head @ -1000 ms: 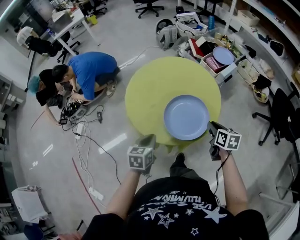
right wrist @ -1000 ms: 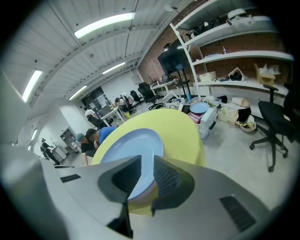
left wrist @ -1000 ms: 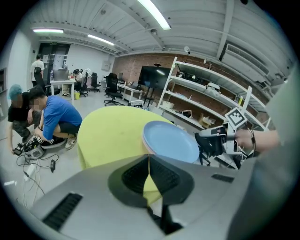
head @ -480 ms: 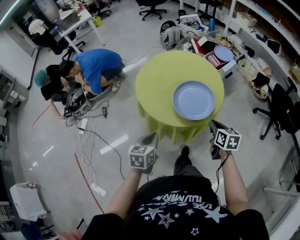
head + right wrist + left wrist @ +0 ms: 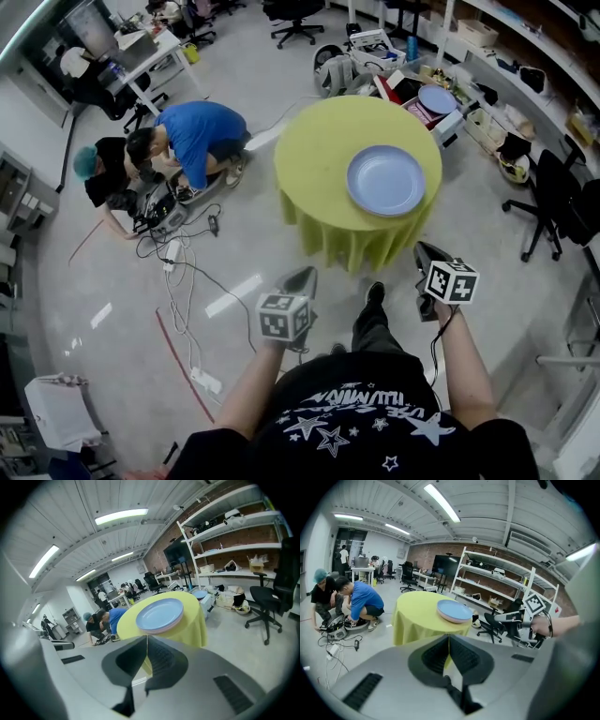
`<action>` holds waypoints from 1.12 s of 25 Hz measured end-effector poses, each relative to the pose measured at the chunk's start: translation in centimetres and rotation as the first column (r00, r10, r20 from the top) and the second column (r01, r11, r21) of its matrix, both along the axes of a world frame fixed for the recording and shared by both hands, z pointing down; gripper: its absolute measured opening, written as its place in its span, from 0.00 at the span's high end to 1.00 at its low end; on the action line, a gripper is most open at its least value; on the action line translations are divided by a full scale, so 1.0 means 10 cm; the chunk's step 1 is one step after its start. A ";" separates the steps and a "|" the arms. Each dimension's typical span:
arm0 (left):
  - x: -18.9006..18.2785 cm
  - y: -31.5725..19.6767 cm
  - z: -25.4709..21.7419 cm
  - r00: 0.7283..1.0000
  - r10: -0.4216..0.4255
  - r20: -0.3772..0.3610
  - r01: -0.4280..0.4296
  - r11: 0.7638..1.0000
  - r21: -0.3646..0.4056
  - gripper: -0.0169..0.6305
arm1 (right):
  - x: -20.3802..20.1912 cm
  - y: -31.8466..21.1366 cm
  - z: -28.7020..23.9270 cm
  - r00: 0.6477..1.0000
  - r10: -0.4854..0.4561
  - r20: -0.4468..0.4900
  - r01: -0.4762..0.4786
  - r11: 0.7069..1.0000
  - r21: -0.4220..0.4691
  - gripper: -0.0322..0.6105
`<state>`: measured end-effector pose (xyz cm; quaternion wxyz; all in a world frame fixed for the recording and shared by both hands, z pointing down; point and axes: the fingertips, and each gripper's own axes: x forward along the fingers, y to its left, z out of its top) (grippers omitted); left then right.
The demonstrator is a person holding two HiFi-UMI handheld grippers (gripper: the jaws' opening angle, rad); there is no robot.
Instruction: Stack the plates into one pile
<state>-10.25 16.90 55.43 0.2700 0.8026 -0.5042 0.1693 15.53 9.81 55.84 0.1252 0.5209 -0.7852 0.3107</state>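
Pile of round pale blue plates (image 5: pixel 385 181) sits on a round table under a yellow-green cloth (image 5: pixel 319 159), toward the table's right half. In the right gripper view a pinkish rim shows beneath the top plates.

Left gripper (image 5: pixel 449 641): jaws pressed together, nothing between them. Right gripper (image 5: pixel 146 644): jaws pressed together too, nothing pinched. Both are held low in front of the person, well apart from the table, with a stretch of grey glossy floor (image 5: pixel 244 244) between. The person's black shoe (image 5: pixel 375 292) is planted near the hanging edge of the cloth.

Surroundings:
- Left of the table, near its edge, a person in a blue shirt (image 5: pixel 192 131) crouches; beside them a person in black with teal hair (image 5: pixel 94 173) bends over gear on the floor.
- Black cables (image 5: pixel 178 272) trail from that spot across the floor; a thin red line (image 5: pixel 178 366) runs close by.
- Beyond the table, open white crates (image 5: pixel 441 117), one with a blue disc on top.
- Black office chair (image 5: pixel 562 211) to the right of the table.
- White desk (image 5: pixel 150 47) at far left.
- White metal shelving (image 5: pixel 501 581) against a brick wall, seen from the left gripper view.
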 end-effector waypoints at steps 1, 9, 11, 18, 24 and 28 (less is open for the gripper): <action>-0.01 0.03 -0.02 1.000 0.004 -0.001 -0.004 1.000 0.005 0.95 | -0.01 0.05 -0.02 1.000 0.001 -0.001 -0.001 1.000 0.008 0.92; -0.03 0.27 -0.14 0.999 0.028 -0.023 -0.026 0.999 0.046 0.95 | -0.11 0.48 -0.08 1.000 -0.004 -0.022 0.004 1.000 0.017 0.93; -0.06 0.33 -0.14 0.999 0.034 -0.028 -0.032 0.998 0.048 0.95 | -0.14 0.57 -0.08 1.000 -0.002 -0.031 0.003 1.000 0.017 0.93; -0.11 0.47 -0.16 0.998 0.034 -0.046 -0.033 0.999 0.038 0.95 | -0.18 0.72 -0.12 0.998 -0.009 -0.056 0.010 1.000 0.009 0.93; -0.17 0.47 -0.18 0.998 0.034 -0.051 -0.032 0.998 0.046 0.95 | -0.21 0.72 -0.15 0.998 0.001 -0.071 0.001 1.000 0.020 0.93; -0.18 0.49 -0.18 0.998 0.038 -0.055 -0.035 0.998 0.048 0.95 | -0.25 0.76 -0.12 0.997 -0.005 -0.073 0.005 1.000 0.009 0.93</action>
